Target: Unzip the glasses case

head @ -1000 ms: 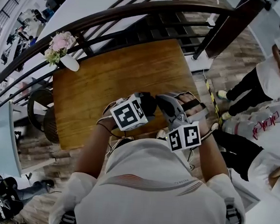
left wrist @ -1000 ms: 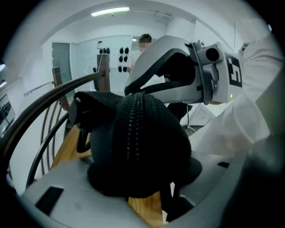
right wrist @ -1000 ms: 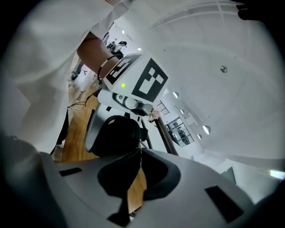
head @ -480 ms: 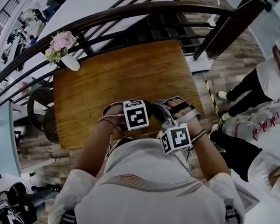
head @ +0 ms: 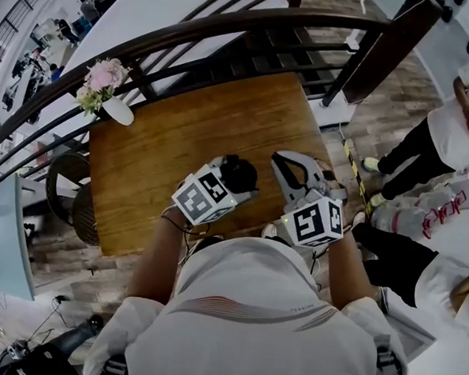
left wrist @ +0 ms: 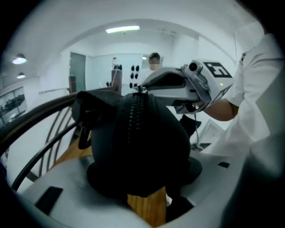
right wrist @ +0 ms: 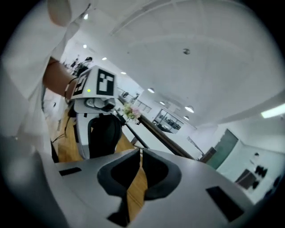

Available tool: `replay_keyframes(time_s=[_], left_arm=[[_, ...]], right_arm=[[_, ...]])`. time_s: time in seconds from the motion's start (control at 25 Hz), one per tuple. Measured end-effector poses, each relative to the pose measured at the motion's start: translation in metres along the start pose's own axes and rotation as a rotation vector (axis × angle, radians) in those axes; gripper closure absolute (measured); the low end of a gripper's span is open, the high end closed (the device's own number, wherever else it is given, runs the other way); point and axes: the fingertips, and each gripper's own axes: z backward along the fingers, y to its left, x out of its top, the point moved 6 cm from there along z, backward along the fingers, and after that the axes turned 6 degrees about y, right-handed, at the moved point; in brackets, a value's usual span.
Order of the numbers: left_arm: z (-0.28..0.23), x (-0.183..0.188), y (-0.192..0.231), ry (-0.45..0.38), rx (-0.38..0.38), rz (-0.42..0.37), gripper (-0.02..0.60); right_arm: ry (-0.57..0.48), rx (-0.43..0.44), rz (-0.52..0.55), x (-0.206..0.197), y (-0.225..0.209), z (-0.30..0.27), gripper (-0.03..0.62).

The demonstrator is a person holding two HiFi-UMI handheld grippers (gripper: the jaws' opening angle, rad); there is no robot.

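- My left tongs [head: 230, 182] are clamped on the black glasses case [left wrist: 138, 142], gripping its end so the body can't twist when the slider gets pulled.
- The case sits in that grip over the near edge of the bench [head: 165, 146], not lying on it, with the zip [left wrist: 133, 111] turned up and out, clear of the pads and easy to reach.
- My right tongs [right wrist: 140, 156] stand just beside the case, all but closed and empty. I reckon they are lined up to pinch the small zip pull.
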Motion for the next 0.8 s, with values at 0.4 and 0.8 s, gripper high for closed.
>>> replay_keyframes(time_s=[0.4,0.8], left_arm=[[0.092,0.033,0.057,-0.531,0.477,0.176,0.322],[0.109,0.022,0.058,-0.609,0.599,0.281,0.322]], right_arm=[[-0.111,-0.249,-0.604,-0.053,-0.082,0.033,0.543],[-0.131,-0.292,-0.735,-0.068,-0.083,0.043,0.543]])
